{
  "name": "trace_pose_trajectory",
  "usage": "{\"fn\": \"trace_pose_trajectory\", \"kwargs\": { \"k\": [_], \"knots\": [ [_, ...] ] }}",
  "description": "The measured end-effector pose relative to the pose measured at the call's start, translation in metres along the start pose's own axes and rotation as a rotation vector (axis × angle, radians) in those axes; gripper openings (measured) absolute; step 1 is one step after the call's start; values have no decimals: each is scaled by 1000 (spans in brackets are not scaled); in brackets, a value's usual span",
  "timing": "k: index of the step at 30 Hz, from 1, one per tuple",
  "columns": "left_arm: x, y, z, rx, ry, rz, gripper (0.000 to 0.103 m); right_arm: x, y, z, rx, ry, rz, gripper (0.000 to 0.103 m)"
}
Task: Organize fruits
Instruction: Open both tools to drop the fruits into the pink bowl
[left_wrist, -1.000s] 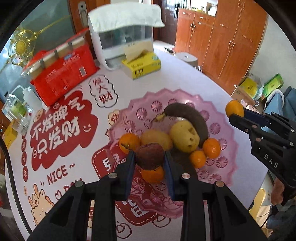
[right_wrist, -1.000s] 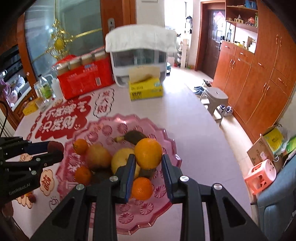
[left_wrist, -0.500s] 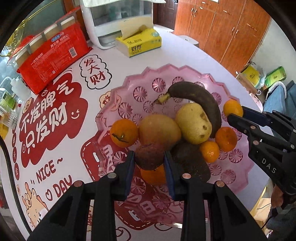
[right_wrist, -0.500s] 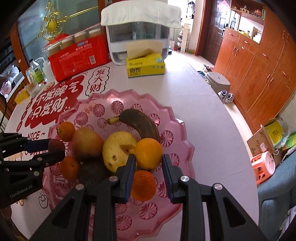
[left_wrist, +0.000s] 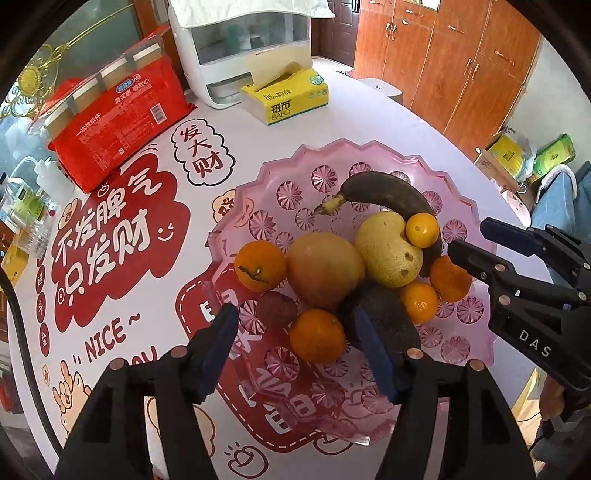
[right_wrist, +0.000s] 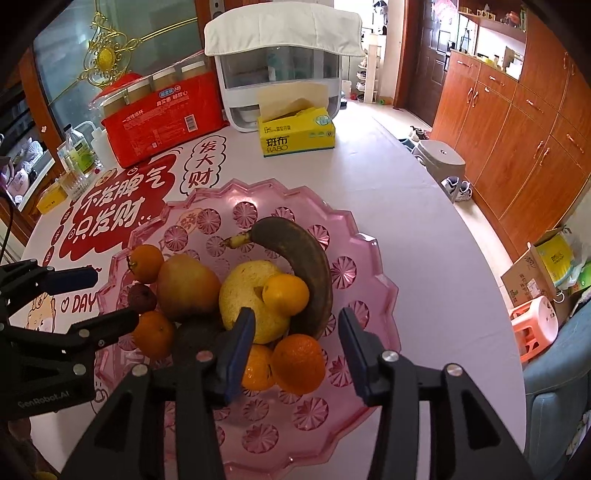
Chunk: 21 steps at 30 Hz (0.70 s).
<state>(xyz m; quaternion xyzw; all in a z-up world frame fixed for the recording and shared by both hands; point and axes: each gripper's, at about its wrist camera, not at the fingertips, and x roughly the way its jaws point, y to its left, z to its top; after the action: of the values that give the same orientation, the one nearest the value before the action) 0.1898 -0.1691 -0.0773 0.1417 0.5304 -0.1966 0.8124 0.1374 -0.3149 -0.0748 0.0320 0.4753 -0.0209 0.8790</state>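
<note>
Banana (right_wrist: 299, 273) lies stem-leftward in the pink tray (right_wrist: 369, 258); both grippers' jaws spread, holding nothing.

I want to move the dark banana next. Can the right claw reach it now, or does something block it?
Probably not cleanly. The right claw is open, but the small orange leans against the banana, and the yellow pear crowds its inner side.

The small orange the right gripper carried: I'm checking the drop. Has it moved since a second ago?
Yes. The small orange left the open right gripper and rests against the banana.
</note>
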Motion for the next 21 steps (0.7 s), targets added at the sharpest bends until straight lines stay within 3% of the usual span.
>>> {"fn": "trace_pose_trajectory", "kwargs": {
  "k": [12, 21],
  "knots": [
    [-28, 0, -11, -14, -52, 27, 78, -19, 4, -8, -4, -26, 6, 47],
    [-49, 0, -28, -43, -75, 31, 80, -38, 11, -20, -13, -43, 9, 47]
  ]
}}
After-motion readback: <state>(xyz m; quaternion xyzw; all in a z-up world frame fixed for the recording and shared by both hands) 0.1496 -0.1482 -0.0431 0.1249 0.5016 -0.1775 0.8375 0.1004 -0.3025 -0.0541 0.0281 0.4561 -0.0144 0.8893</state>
